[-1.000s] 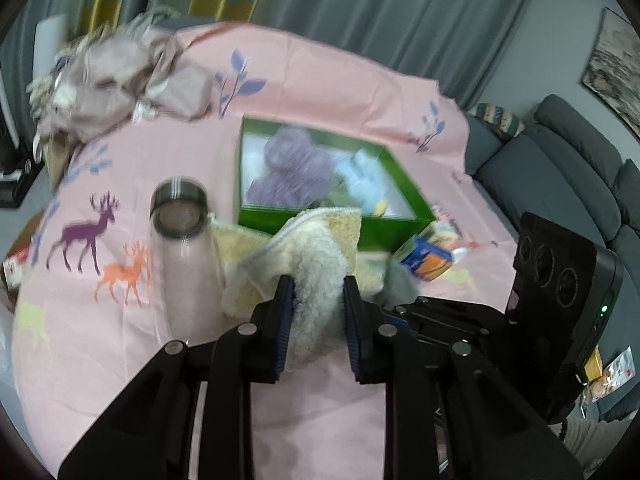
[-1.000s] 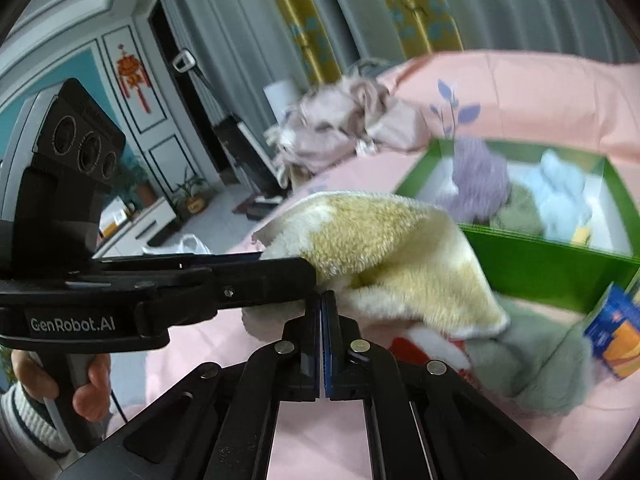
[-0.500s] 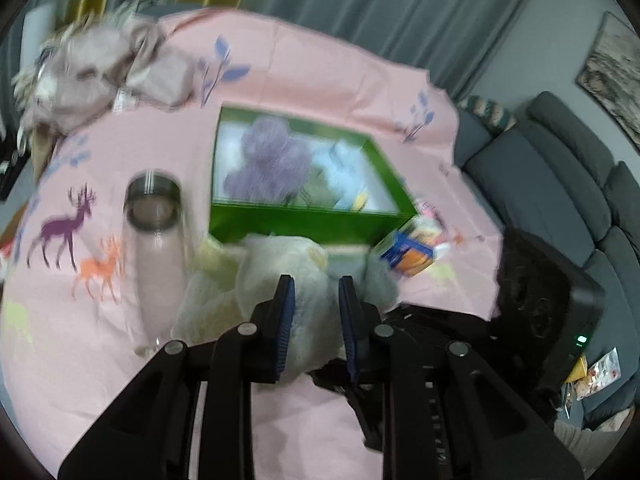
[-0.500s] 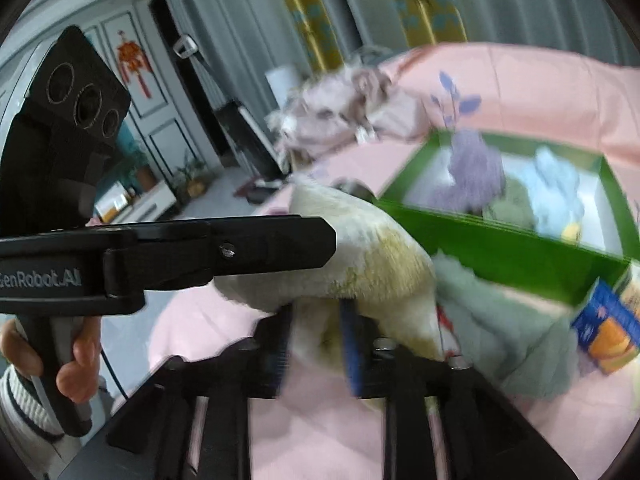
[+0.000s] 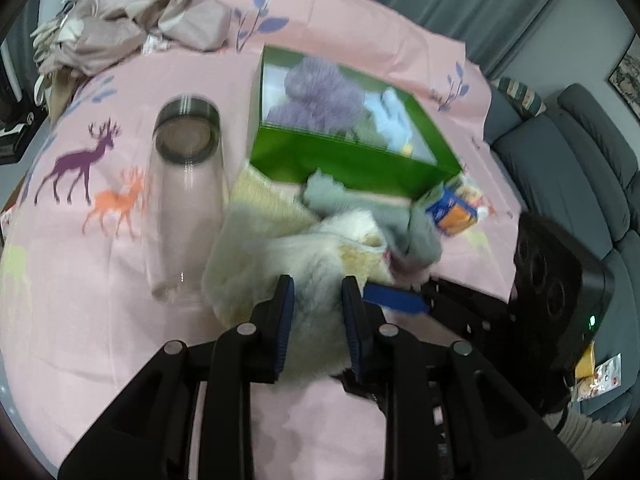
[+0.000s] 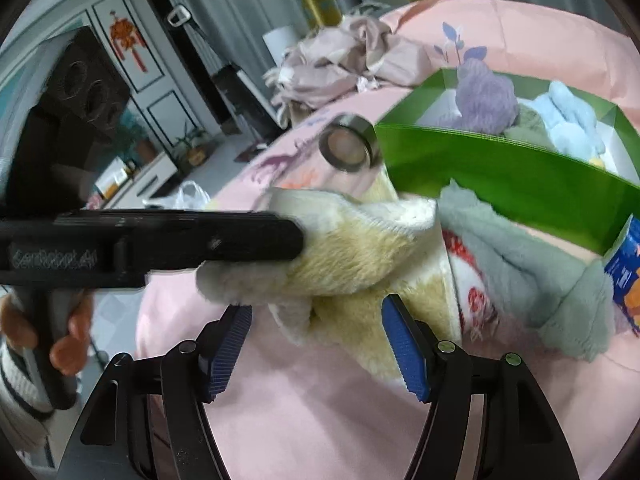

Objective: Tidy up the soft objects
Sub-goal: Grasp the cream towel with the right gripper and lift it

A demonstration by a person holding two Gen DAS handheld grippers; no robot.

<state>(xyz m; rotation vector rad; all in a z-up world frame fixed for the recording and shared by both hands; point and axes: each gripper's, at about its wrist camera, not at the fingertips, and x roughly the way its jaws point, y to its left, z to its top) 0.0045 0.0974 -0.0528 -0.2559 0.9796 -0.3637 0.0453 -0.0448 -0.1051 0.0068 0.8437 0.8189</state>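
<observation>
The left gripper [image 5: 316, 320] has its blue pads pinched on a fold of the cream towel [image 5: 304, 256], holding it low over the pink tablecloth [image 5: 100, 320]. The right gripper [image 6: 316, 344] is opening, its pads spread wide with a lower corner of the same towel hanging between them, not pressed by either. Just behind the towel lies a grey-green cloth [image 6: 532, 272], rumpled against the front wall of the green box [image 6: 500, 168], with a red-printed patch showing where the two meet. Inside the box a purple fluffy piece [image 5: 320, 88] and a pale blue one [image 5: 394, 114] are already put away, with something greenish between them. A clear glass bottle [image 5: 186, 200] lies on the tablecloth left of the towel, a small blue and orange carton [image 5: 454, 208] stands at the box's near corner, and a heap of pinkish fabric [image 5: 132, 28] sits at the far edge. So it looks partly done: some soft things are boxed, while the towel and grey-green cloth remain outside, and perhaps the far heap too.
</observation>
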